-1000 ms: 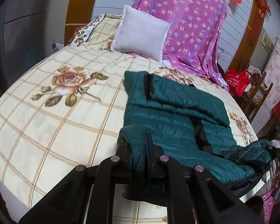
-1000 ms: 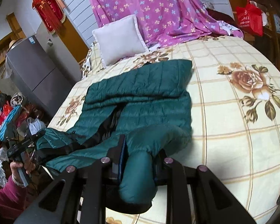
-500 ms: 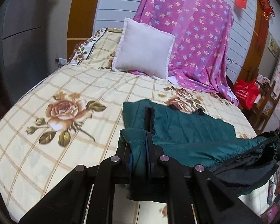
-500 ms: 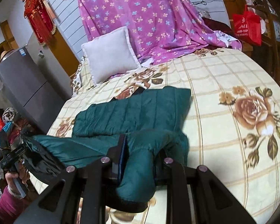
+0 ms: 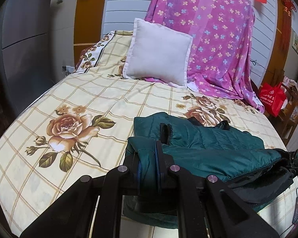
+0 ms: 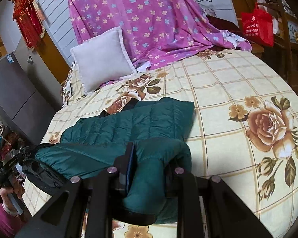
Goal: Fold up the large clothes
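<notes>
Left gripper (image 5: 148, 163) and right gripper (image 6: 149, 165) each clamp the near edge of green jacket (image 6: 129, 127), lifted over bed (image 5: 55, 91); pillow (image 5: 159, 51) far.

Your left gripper (image 5: 149, 164) buries its fingertips in the jacket (image 5: 208, 144), so you can't see the pads; the right gripper (image 6: 149, 164) is wrapped the same. The jacket's lower hem drops behind both rigs. The red bag's (image 6: 257, 27) print is too small to read
</notes>
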A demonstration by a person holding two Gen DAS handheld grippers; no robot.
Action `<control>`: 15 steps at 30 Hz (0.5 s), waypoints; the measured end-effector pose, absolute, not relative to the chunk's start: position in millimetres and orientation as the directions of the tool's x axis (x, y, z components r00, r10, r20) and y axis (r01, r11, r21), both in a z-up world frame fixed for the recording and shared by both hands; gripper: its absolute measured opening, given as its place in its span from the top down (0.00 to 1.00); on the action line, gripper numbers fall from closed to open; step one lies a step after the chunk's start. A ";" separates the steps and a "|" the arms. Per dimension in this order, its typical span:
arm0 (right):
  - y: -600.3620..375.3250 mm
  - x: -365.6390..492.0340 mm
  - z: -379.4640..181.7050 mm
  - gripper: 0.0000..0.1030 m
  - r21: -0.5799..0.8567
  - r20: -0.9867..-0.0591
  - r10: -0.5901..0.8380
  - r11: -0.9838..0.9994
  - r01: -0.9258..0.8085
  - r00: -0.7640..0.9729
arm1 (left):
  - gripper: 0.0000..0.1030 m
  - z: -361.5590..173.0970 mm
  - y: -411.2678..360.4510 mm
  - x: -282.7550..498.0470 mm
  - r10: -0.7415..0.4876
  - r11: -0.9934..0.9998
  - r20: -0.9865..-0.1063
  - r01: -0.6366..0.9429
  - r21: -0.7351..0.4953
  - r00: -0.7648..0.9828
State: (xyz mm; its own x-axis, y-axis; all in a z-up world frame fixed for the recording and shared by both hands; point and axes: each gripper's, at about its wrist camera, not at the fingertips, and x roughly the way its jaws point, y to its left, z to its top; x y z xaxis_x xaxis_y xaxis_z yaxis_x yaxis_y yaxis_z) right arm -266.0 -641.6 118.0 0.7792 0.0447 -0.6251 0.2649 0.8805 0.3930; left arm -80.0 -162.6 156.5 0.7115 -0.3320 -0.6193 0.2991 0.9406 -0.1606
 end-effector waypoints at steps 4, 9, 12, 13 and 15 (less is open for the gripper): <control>-644.0 -252.8 118.4 0.79 0.376 -0.639 0.036 0.886 0.271 0.768 | 1.00 152.9 -166.9 -68.0 -0.323 0.943 -0.632 0.293 -0.156 0.704; -645.6 -239.1 121.5 0.79 0.356 -0.644 0.021 0.893 0.276 0.765 | 1.00 149.8 -169.6 -55.9 -0.315 0.947 -0.635 0.280 -0.158 0.705; -648.0 -230.3 122.2 0.79 0.350 -0.645 0.014 0.894 0.279 0.764 | 1.00 148.3 -175.9 -46.0 -0.302 0.950 -0.638 0.279 -0.140 0.708; -649.8 -225.9 121.6 0.79 0.350 -0.646 0.011 0.893 0.283 0.763 | 1.00 147.8 -177.2 -43.6 -0.300 0.951 -0.639 0.278 -0.137 0.708; -651.9 -219.6 120.1 0.79 0.349 -0.649 0.007 0.891 0.289 0.761 | 1.00 145.9 -181.1 -35.6 -0.292 0.953 -0.644 0.269 -0.137 0.707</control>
State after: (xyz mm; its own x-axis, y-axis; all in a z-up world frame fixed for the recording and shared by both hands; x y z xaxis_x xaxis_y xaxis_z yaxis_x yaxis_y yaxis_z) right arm -219.6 -651.9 120.1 0.7611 0.0067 -0.6486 0.2894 0.8914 0.3488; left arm -35.6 -181.1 145.9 0.7069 -0.2922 -0.6441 0.2691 0.9533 -0.1372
